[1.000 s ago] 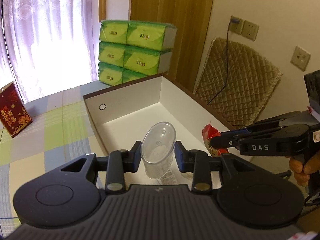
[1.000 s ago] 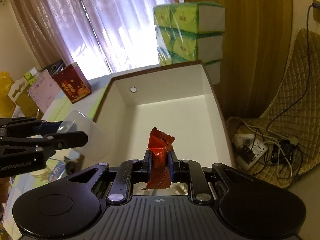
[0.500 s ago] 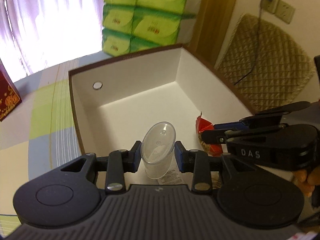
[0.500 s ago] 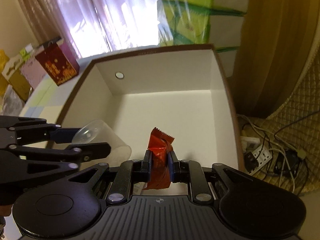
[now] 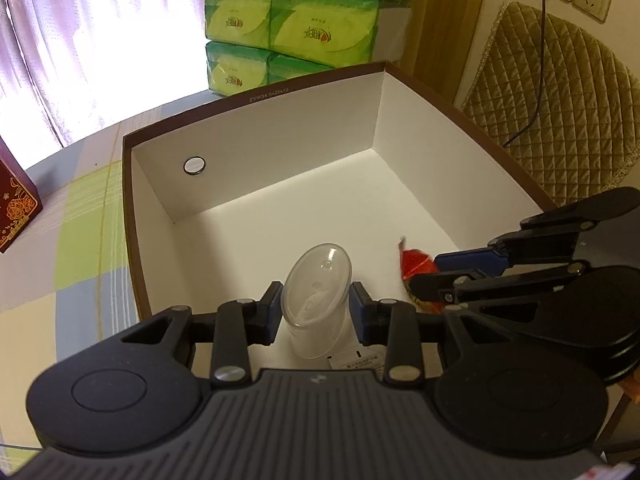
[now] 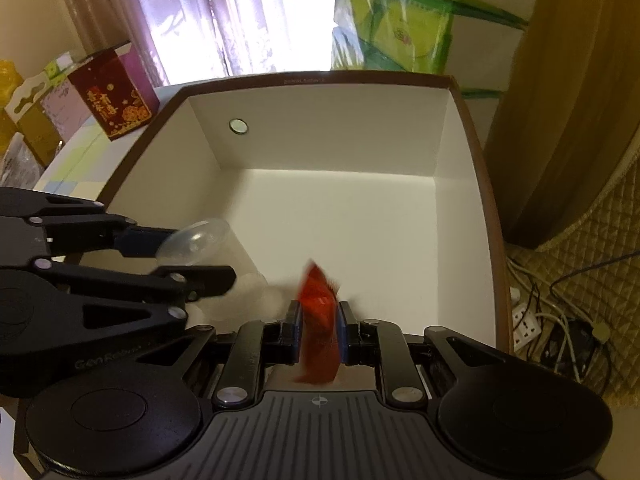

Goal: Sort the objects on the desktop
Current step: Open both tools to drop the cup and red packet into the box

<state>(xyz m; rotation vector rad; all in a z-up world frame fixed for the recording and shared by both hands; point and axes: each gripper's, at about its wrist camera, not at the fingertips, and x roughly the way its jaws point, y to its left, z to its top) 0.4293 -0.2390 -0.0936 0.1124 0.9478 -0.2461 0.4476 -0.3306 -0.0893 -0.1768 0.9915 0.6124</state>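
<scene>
Clear plastic cup (image 5: 316, 300) pinched in left gripper (image 5: 315, 312); red snack packet (image 6: 319, 320) pinched in right gripper (image 6: 319, 330). White-lined cardboard box (image 5: 280, 152) below, floor bare.

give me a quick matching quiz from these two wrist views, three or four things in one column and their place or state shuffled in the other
Things:
1. clear plastic cup
2. red foil snack packet
3. white open box with brown rim
4. green tissue packs

Places or states:
A. stacked behind the box
B. gripped in the right claw
C. lying open below both claws
D. gripped in the left claw

Pairs: 1-D, 2-B, 3-C, 4-A
</scene>
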